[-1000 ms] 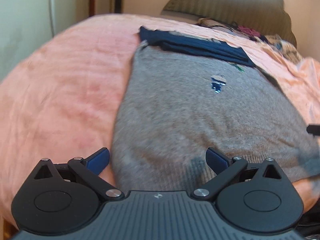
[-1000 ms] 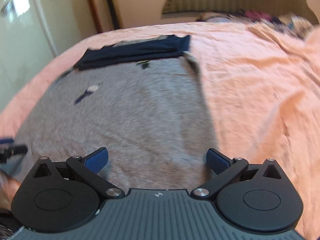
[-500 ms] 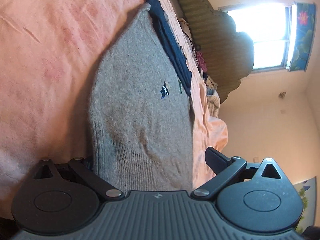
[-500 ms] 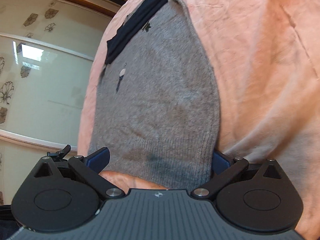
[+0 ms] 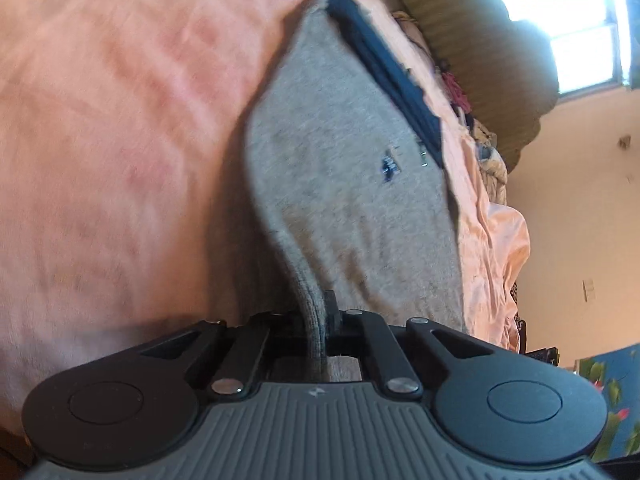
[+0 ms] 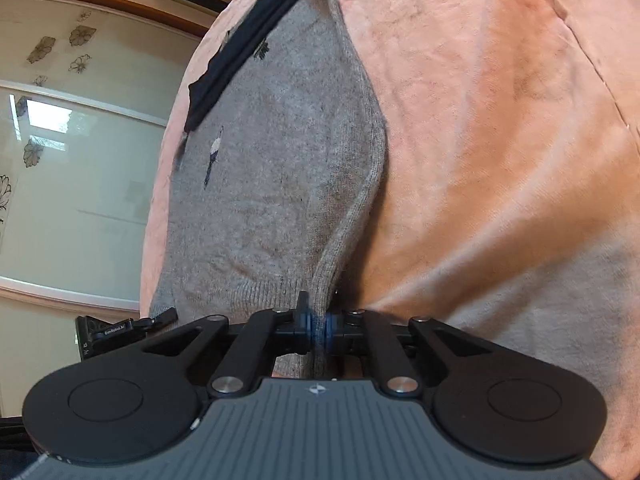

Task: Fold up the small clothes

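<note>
A small grey knit sweater (image 5: 344, 184) with a small dark emblem lies on a pink bedspread (image 5: 112, 152); it also shows in the right wrist view (image 6: 280, 152). A folded navy garment (image 5: 384, 64) lies across its far end, also seen in the right wrist view (image 6: 244, 52). My left gripper (image 5: 318, 320) is shut on the sweater's ribbed hem at its left corner. My right gripper (image 6: 318, 326) is shut on the hem at its right corner. Both hem corners are pinched and lifted slightly off the bed.
A dark olive headboard (image 5: 480, 40) and a heap of clothes (image 5: 480, 140) are at the bed's far end. A bright window (image 5: 560, 28) is beyond. Frosted floral wardrobe doors (image 6: 72, 160) stand left of the bed. The left gripper's body (image 6: 108, 332) shows at the right view's left edge.
Both grippers, open a second ago above the hem, tilted sideways, closed on the sweater's two hem corners and raised the edge a little.
</note>
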